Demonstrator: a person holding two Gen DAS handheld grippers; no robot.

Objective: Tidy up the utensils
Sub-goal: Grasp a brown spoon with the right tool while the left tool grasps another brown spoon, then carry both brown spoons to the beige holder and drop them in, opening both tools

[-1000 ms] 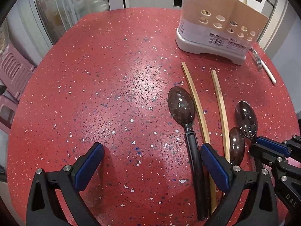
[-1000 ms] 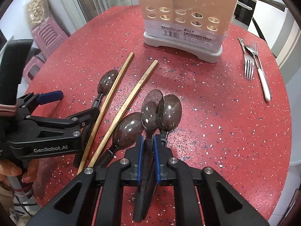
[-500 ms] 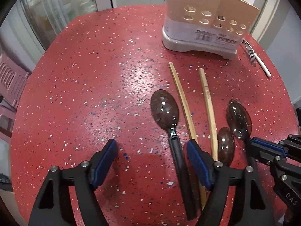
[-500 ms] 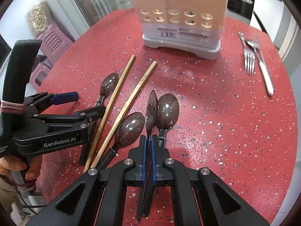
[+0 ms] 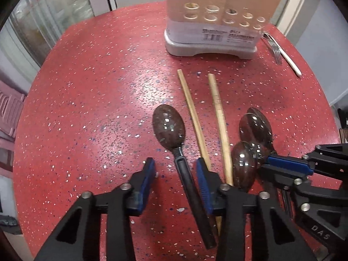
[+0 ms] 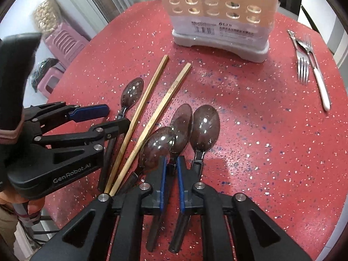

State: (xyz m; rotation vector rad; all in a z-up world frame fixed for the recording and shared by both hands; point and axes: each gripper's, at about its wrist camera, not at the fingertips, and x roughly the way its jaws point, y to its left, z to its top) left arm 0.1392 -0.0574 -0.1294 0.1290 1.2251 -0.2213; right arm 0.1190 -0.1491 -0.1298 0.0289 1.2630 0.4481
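Well in front of the beige perforated utensil holder on its grey base (image 5: 214, 25), on the speckled red round table (image 5: 91, 91), lie two pale wooden chopsticks (image 5: 219, 117) with dark glossy black-handled spoons on either side. The left gripper (image 5: 175, 176) has just been closing; its blue pads straddle the handle of the lone spoon (image 5: 171, 128) lying on the far side of the chopsticks from the other spoons, with a gap showing on each side, so nothing is clamped yet. The right gripper (image 6: 171, 174) is pinched on the neck of the middle spoon (image 6: 181, 124) of three, which stands tilted on edge. The risks look plain — the left gripper's pad sits just beside the nearer chopstick and could drag it along, and the tilted spoon touches its neighbours and may knock them as it lifts. Two silver forks (image 6: 304, 65) lie beside the holder, apart from the rest.
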